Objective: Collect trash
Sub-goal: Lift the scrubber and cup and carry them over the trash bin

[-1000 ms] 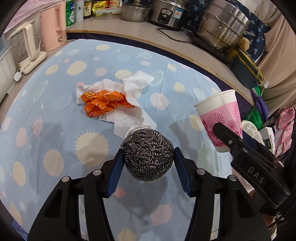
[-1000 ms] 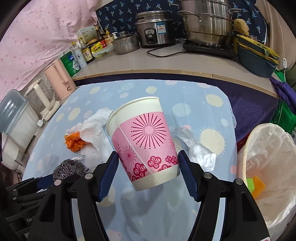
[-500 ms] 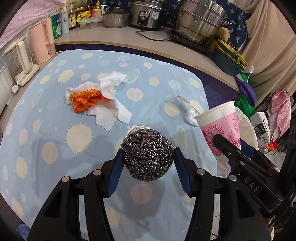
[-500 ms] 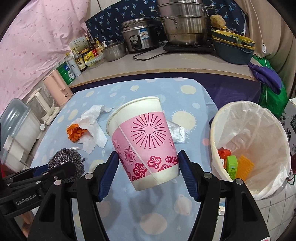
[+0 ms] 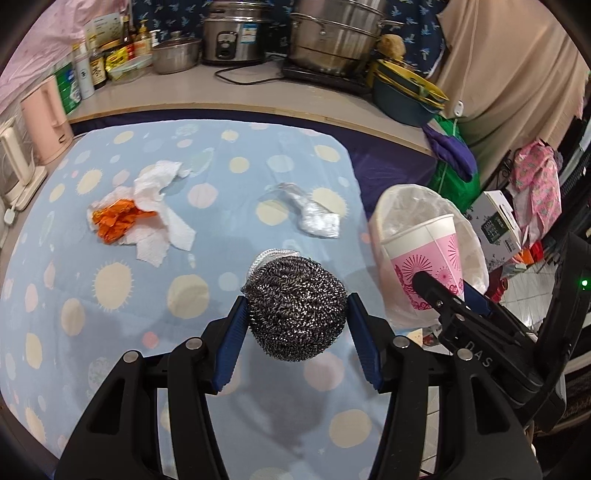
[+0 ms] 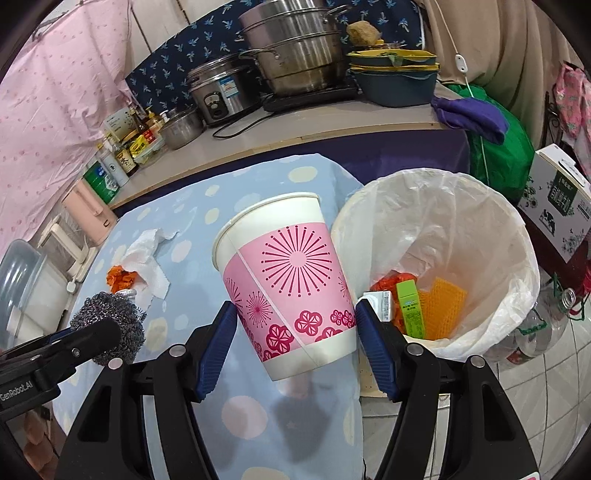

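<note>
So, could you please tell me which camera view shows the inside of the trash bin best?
The right wrist view: the trash bin lies open to it, liner and discarded wrappers inside plainly visible. In the left wrist view the bin shows only its rim and upper liner, the paper cup covering much of it.

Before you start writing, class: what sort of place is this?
Most likely a home kitchen: a rice cooker and stacked steel steamer pots stand on the counter, with sauce bottles beside them.
</note>
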